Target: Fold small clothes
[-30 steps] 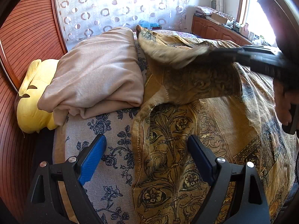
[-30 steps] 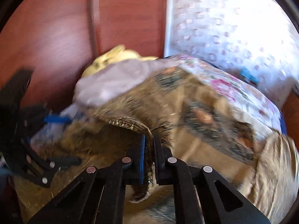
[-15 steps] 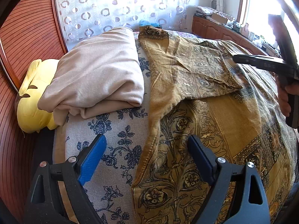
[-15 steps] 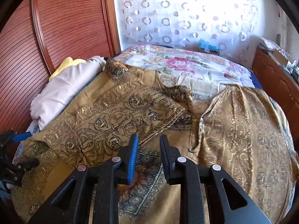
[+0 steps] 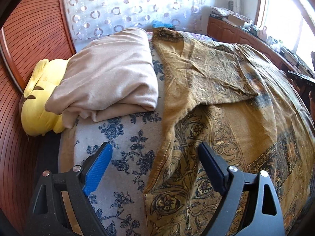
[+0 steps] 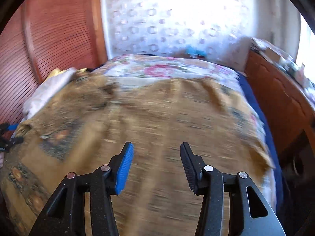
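Bed (image 5: 126, 137) under blue-flowered sheet; gold patterned garment (image 5: 226, 122) spread flat across it, one flap folded back on top; beige blanket (image 5: 106, 78) just beside its edge, lying on yellow plush (image 5: 37, 106); left gripper (image 5: 155, 163) over garment's edge, jaws spread, holding nothing; right gripper (image 6: 156, 163) above garment, view blurred, jaws spread, likewise holding nothing.

Bed (image 5: 126, 143): blue-floral sheet, lower left of frame. On it: gold patterned garment (image 5: 226, 122) spread center-right, one flap folded over; folded beige blanket (image 5: 110, 76) upper left, overlapping yellow plush pillow (image 5: 39, 102) at left edge.
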`<state>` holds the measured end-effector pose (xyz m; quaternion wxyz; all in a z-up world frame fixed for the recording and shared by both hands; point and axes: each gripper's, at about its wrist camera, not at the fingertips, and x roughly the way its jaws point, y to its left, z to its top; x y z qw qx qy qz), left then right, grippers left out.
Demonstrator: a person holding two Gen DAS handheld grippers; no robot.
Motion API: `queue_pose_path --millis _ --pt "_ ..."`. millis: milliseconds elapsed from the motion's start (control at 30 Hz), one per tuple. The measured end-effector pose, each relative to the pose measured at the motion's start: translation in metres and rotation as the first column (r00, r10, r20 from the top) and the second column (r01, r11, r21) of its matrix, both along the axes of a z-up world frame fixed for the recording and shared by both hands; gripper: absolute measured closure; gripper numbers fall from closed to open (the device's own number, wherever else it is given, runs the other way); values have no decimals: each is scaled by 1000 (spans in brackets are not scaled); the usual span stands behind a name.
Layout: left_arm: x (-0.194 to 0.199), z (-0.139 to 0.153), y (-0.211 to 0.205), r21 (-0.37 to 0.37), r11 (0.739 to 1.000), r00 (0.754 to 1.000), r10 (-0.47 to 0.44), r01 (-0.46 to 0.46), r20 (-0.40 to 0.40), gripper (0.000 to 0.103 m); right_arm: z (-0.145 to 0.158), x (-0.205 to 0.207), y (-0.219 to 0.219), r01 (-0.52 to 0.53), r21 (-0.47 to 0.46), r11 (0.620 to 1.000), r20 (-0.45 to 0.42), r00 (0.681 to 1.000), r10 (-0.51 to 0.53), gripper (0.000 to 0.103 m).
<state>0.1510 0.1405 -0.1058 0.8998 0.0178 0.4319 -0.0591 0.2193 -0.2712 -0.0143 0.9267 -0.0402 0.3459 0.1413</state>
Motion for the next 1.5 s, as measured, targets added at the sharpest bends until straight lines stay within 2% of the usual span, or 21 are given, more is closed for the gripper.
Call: queue_pose_path --millis 167,300,400,700,1000,1167,1267,1333,1433,1500 --pt "-9 28 -3 -32 999 997 27 -25 78 14 2 0 -81 139 19 990 -25 990 -138 52" --pt "-8 48 -31 -35 999 993 -8 12 119 14 -2 2 -120 216 89 972 -84 974 -209 52" --pt "-4 52 -58 -39 998 989 -49 55 139 14 -5 5 -140 258 137 956 -116 963 -243 52" --pt "28 23 -133 -41 987 986 -155 157 57 14 -9 19 -176 330 259 908 -252 930 -266 52" --pt "34 4 -167 7 978 978 -207 208 -6 14 -15 41 -188 356 342 870 -335 911 -240 52" --pt "33 -2 -168 25 977 977 -211 211 -3 13 -14 47 -183 318 356 879 -313 927 -208 75" --pt "33 -3 -168 28 977 977 -211 211 -2 13 -10 48 -175 296 312 903 -282 936 -209 87" --pt "33 -4 -168 26 977 977 -213 213 -3 11 -1 46 -169 277 289 916 -227 950 -215 94" --pt "33 -4 -169 24 976 976 -217 217 -6 11 23 34 -157 247 248 937 -96 968 -230 95" --pt "33 -4 -169 24 976 976 -217 217 -6 11 39 24 -142 197 212 957 -12 980 -199 96"
